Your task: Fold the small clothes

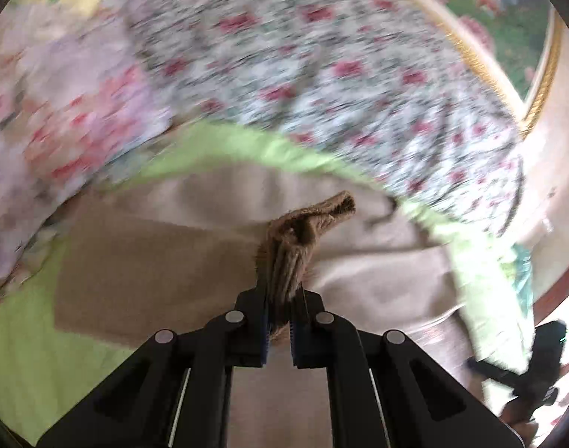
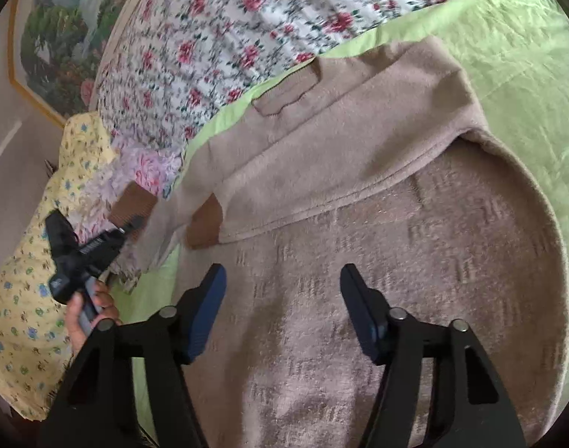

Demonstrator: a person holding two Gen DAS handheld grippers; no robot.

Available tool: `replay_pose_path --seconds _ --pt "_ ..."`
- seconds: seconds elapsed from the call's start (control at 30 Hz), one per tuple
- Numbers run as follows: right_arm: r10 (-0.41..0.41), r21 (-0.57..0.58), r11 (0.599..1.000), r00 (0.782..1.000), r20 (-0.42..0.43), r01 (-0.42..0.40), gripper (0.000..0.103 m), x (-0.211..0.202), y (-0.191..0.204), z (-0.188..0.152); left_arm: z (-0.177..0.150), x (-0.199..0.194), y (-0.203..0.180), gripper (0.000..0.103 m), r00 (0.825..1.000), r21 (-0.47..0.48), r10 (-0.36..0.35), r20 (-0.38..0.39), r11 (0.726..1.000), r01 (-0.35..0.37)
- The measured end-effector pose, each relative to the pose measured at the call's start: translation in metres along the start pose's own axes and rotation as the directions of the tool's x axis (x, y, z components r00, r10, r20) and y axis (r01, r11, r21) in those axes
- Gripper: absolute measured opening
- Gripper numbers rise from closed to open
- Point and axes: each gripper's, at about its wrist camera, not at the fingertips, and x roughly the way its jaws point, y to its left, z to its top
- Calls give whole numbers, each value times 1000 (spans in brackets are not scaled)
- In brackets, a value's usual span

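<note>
A beige knit sweater (image 2: pixel 340 171) with brown cuffs lies on a green sheet (image 2: pixel 527 56), partly folded over itself. My left gripper (image 1: pixel 280 295) is shut on a brown cuff (image 1: pixel 299 235) of the sweater and holds it up above the beige cloth (image 1: pixel 209 224). It also shows in the right wrist view (image 2: pixel 131 226), at the left, shut on a brown cuff (image 2: pixel 129 205). My right gripper (image 2: pixel 282 287) is open and empty, just above the sweater's patterned body (image 2: pixel 396 261). A second brown cuff (image 2: pixel 206 226) lies flat ahead of it.
A floral quilt (image 2: pixel 228 37) lies beyond the sweater. A yellow printed cloth (image 2: pixel 41 261) is bunched at the left. A gold-framed picture (image 2: pixel 53 37) hangs on the wall behind. The right gripper shows as a dark shape in the left wrist view (image 1: pixel 530 377).
</note>
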Motion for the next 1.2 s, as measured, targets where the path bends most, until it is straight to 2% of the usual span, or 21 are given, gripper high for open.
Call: replay_pose_path --seconds 0.07,0.13,0.27,0.37,0.43,0.5,0.53,0.6,0.67,0.73,0.77,0.83,0.87,0.93,1.0,1.03,1.1,1.17,1.2 --pt "-13 22 1000 999 32 13 59 -10 -8 4 8 11 -34 6 997 22 -73 0 997 73" --pt "-33 39 999 997 66 30 58 -22 -17 7 10 34 -78 6 993 74 -115 -12 991 115" --pt "-70 85 995 991 115 60 57 -41 -42 19 -8 102 -157 6 974 127 -207 -92 968 217" --pt "-107 107 990 986 128 93 57 -47 -60 28 -33 158 -196 6 971 172 -183 -156 963 209" --pt "-133 112 987 982 135 118 57 -48 -69 34 -47 184 -207 7 970 197 -150 -191 962 188" --pt "-147 118 984 979 144 131 59 -49 -74 39 -62 204 -210 10 962 211 -113 -249 963 167" --pt "-157 126 982 977 143 139 61 -47 -77 42 -69 204 -205 10 961 220 -96 -259 963 156" --pt "-144 129 983 980 139 127 66 -42 -78 48 -77 185 -191 17 966 232 -95 -241 961 152" --pt "-136 114 986 982 135 121 74 -33 -75 53 -80 159 -173 43 976 238 -62 -211 965 112" --pt "-112 101 990 987 112 100 75 -15 -68 59 -83 124 -146 58 988 233 -12 -154 971 48" --pt "-92 103 991 991 100 81 75 -5 -66 61 -86 104 -124 59 992 223 37 -117 975 -10" --pt "-49 122 992 996 73 40 75 17 -61 67 -87 78 -85 59 990 187 123 -73 976 -107" --pt "-37 134 991 998 59 29 75 28 -59 70 -86 70 -68 59 984 166 170 -60 973 -158" --pt "-68 144 988 997 32 63 75 53 -53 77 -85 61 -23 59 960 110 272 -69 958 -264" --pt "-168 133 977 986 13 165 75 75 -48 81 -85 69 6 58 940 82 320 -122 947 -312" --pt "-210 132 969 978 3 208 75 82 -47 82 -84 72 16 56 935 79 326 -139 945 -318" --pt "-256 142 957 967 12 251 75 93 -44 82 -84 77 22 55 940 92 312 -136 949 -302" --pt "-276 118 956 961 33 270 59 96 -37 83 -80 82 17 55 932 114 347 -108 935 -335" --pt "-266 97 961 963 46 260 15 95 -32 85 -78 85 15 55 929 108 355 -100 932 -345"
